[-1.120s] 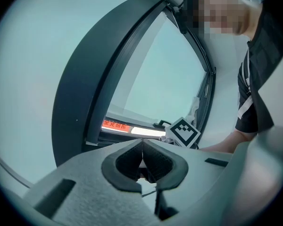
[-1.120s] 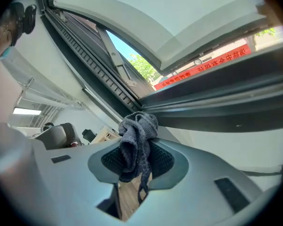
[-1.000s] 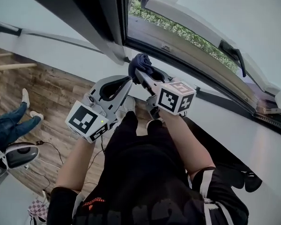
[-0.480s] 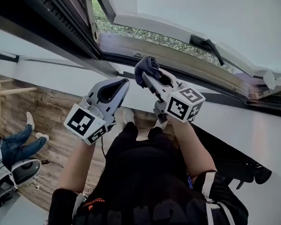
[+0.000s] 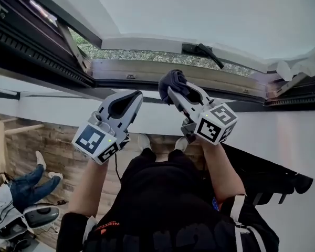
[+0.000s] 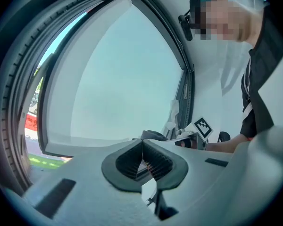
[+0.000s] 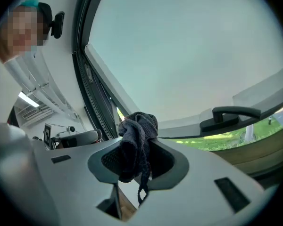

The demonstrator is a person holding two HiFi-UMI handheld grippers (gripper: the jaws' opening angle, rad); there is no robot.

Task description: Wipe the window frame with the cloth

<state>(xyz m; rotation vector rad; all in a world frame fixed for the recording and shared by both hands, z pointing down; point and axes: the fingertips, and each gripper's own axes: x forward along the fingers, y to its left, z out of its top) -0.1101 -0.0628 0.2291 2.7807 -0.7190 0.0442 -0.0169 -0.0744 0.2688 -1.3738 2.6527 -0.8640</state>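
Grey plastic jaws of the right gripper (image 7: pixel 137 142) are clamped on a bunched, dark blue knitted cloth (image 7: pixel 138 126). The cloth bulges above the jaw tips and a loose thread hangs below them. The left gripper (image 6: pixel 142 149), of the same grey plastic, has its ribbed pads pressed together with nothing between them. In the head view it (image 5: pixel 135 95) hangs idle beside the right gripper (image 5: pixel 169 88).

Just beyond the cloth (image 5: pixel 171 79) runs the lower rail of the dark-edged window frame (image 5: pixel 142 70), a pale weathered strip with black seals beneath. I cannot tell whether the cloth touches it; it looks near rather than pressed. Farther out, a black lever handle (image 5: pixel 201 50) sits on the white sash (image 5: pixel 147 41), which is swung open, with greenery in the gap.

The wiping seems to be at an approach, or between strokes, on the bottom rail. The next move calls for pushing the cloth's bulge onto the rail and dragging it along. The grip must hold firm so the wad does not pull free, and the hard jaw tips should stay off the seals.

Against a second ago, the cloth is pinched the same way and the left gripper is just as closed and empty. The head view has tipped upward, so the rail now lies nearly level rather than slanting, and the cloth sits farther from the frame's left corner.
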